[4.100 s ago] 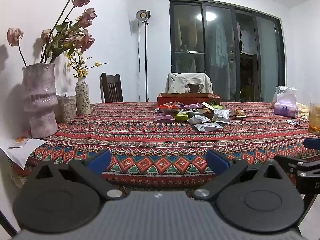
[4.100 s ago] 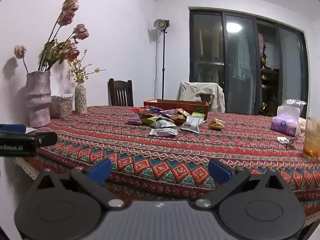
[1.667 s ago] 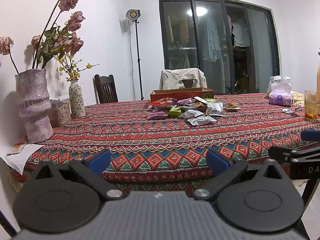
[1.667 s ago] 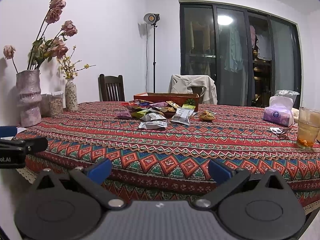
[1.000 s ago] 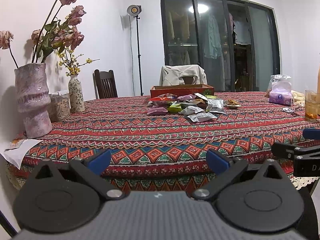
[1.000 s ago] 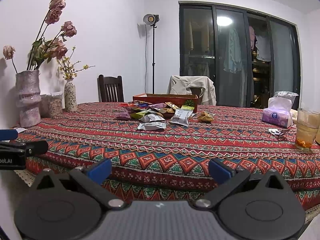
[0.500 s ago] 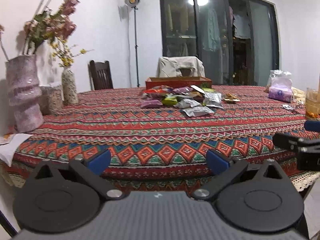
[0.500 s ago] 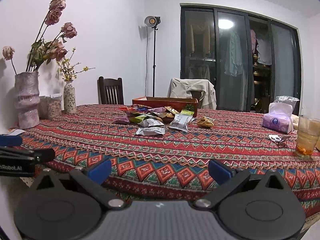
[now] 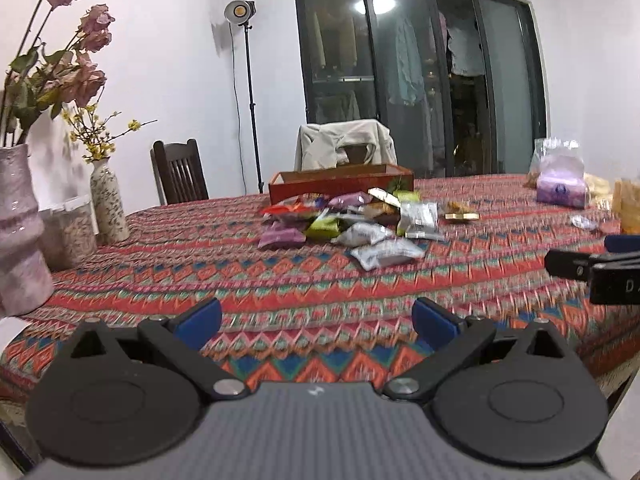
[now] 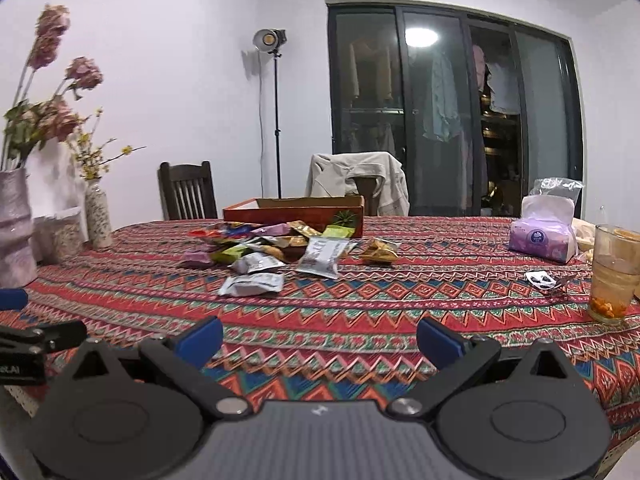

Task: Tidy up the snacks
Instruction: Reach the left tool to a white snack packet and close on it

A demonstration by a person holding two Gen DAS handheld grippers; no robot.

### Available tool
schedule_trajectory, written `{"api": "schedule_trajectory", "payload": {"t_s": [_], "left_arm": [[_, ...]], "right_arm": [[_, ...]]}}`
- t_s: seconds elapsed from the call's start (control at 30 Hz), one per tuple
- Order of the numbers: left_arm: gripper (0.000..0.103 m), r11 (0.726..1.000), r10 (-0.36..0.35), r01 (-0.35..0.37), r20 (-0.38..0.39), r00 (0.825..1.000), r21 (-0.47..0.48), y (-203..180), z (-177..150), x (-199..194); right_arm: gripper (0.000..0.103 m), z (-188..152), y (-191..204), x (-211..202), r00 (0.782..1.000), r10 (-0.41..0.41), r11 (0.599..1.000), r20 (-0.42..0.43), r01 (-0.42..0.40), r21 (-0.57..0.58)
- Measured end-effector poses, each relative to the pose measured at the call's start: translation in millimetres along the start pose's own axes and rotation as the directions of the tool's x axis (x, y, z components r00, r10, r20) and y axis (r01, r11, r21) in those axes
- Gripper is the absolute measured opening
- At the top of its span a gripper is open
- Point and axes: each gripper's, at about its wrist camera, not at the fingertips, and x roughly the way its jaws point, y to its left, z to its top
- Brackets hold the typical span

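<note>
A pile of snack packets (image 9: 352, 220) lies mid-table in front of an open red-brown box (image 9: 340, 186); it also shows in the right wrist view (image 10: 276, 248), with the box (image 10: 294, 212) behind it. A silver packet (image 10: 252, 284) lies nearest to me. My left gripper (image 9: 316, 322) is open and empty above the near table edge. My right gripper (image 10: 320, 340) is open and empty, also over the near edge, well short of the pile. Each gripper's side shows in the other's view.
The table carries a patterned red cloth (image 10: 360, 320). A large vase (image 9: 20, 232), jars and a small vase (image 9: 106, 200) stand at the left. A tissue pack (image 10: 544, 236) and a glass of drink (image 10: 614, 272) stand at the right. Chairs stand behind the table.
Both grippers have risen and moved forward over the table's near edge; the snack pile looks closer. Both stay open and empty.
</note>
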Motion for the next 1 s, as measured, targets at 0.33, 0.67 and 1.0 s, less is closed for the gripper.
{"api": "schedule_trajectory", "payload": {"t_s": [0.33,0.67,1.0], "left_arm": [[0.103,0.994,0.02,-0.019,0.011,1.0,-0.106,8,34,70],[0.103,0.983,-0.143,0.129,-0.102,0.984,-0.131,-24,61,170],[0.103,0.989,-0.142,0.122,-0.309,0.94,-0.084,-67,53,247]], "right_arm": [[0.103,30,-21,72,1.0,0.004,1.0,-0.023,-0.003,0.03],[0.102,54,-35,148,0.996,-0.009,0.998,-0.09,0.014,0.057],[0.094,71,-60,188,0.993,-0.008,0.999,-0.115,0.014,0.052]]}}
